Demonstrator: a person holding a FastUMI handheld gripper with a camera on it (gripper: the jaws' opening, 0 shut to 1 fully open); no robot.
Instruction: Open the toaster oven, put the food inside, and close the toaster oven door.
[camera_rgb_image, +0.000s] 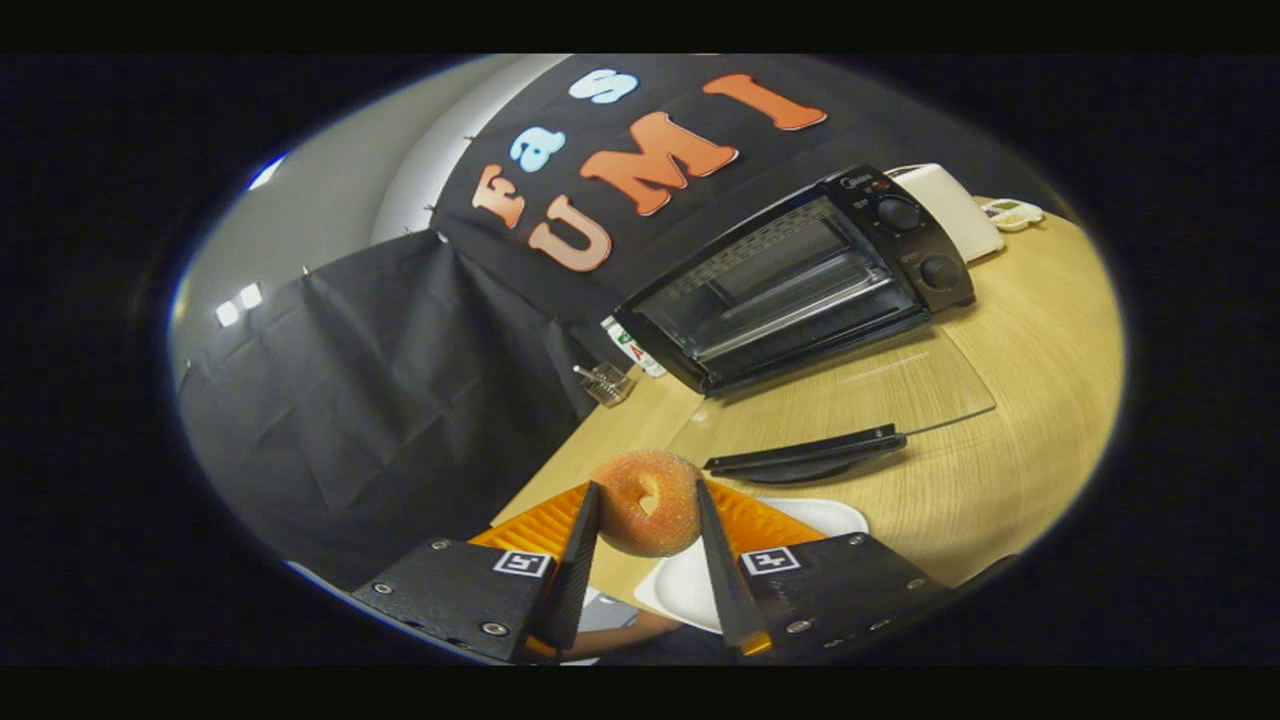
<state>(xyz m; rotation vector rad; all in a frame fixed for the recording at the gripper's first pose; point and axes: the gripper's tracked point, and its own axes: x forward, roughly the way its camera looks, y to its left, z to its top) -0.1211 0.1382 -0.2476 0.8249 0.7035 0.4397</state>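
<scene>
Nothing can be read clearly. The black glass-fronted toaster oven (800, 285) has a small pale logo above its knobs, too small to make out. Square black-and-white coded markers sit on the black-and-orange gripper (648, 488), whose fingers clamp the sugared ring doughnut (625, 528).

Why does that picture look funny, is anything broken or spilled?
Nothing is broken or spilled. The claw pinches the donut above the white plate. The toaster oven stands with its glass door folded down flat on the table.
</scene>
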